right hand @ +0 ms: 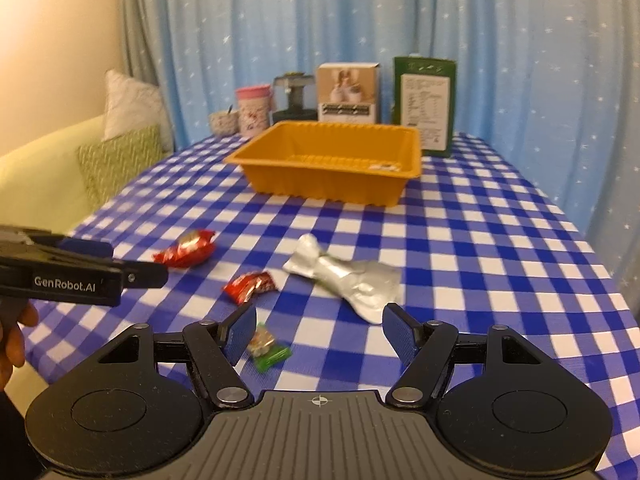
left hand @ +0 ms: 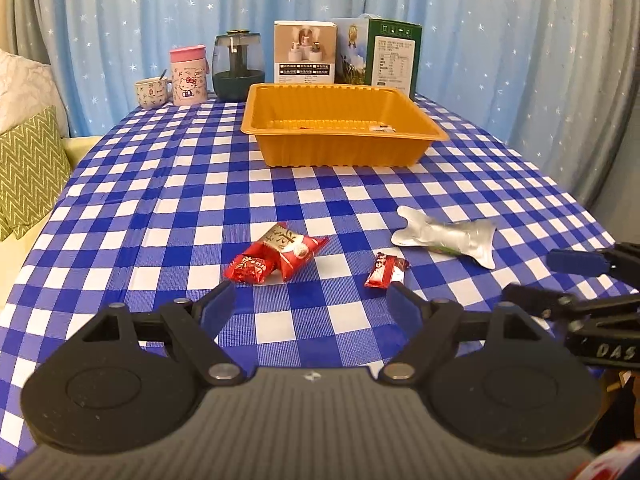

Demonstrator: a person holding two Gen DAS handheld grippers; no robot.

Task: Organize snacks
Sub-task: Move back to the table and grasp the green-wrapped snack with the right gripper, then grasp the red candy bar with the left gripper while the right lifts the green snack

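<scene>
Two empty hand-held grippers over scattered snacks, orange tray beyond.

Nearest, the left hand-held gripper (left hand: 310,294) and right hand-held gripper (right hand: 320,328) both gape wide, gripping nothing. Short of the orange tray (left hand: 340,148) on the checked tabletop (left hand: 160,200) lie red snack packets (left hand: 276,254), a small red wrapper (left hand: 384,270), a silver pouch (left hand: 448,236) and a green candy (right hand: 268,350).

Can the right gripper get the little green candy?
Probably yes. The right gripper is open and empty, and the green candy lies uncovered on the checked tablecloth by its left finger.
</scene>
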